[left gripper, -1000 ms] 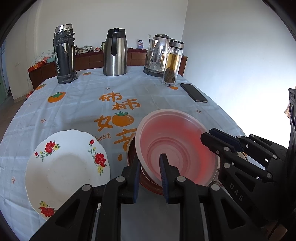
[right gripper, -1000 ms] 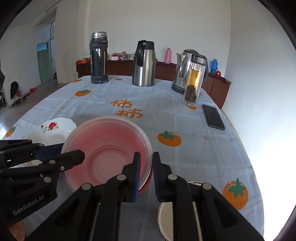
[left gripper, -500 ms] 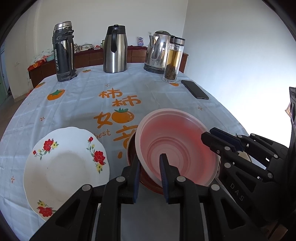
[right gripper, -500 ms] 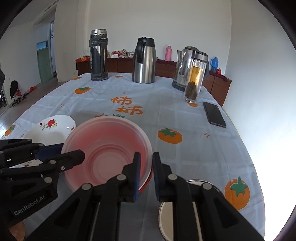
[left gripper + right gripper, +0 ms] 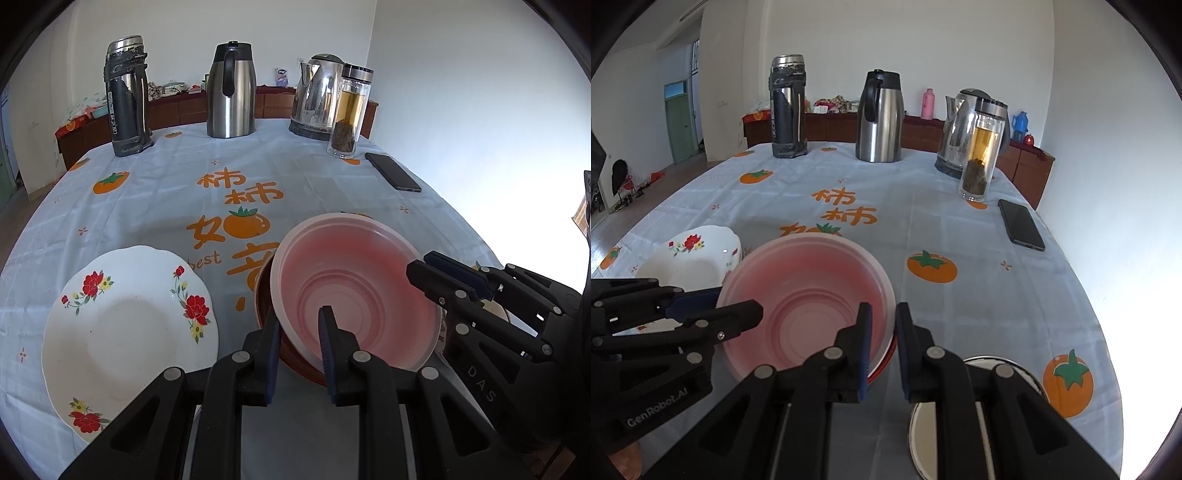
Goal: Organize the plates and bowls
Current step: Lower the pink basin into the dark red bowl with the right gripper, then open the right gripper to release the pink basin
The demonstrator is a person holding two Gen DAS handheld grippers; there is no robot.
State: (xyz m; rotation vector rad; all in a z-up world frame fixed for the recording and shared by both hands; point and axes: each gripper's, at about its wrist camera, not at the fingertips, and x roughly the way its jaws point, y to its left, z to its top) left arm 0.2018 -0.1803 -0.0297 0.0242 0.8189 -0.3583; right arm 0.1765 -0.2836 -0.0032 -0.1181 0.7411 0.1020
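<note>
The pink bowl [image 5: 354, 295] is pinched at opposite rims by the left hand-held gripper [image 5: 297, 347] and right hand-held gripper [image 5: 882, 341], directly ahead of both.

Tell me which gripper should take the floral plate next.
Left. The floral plate lies beside the left gripper; the right gripper sits across the pink bowl from it. Both clamp that bowl.

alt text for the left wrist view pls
The left claw grips the near rim of a pink bowl nested in a brown bowl, with the right claw at its far side. A floral plate lies left.
</note>
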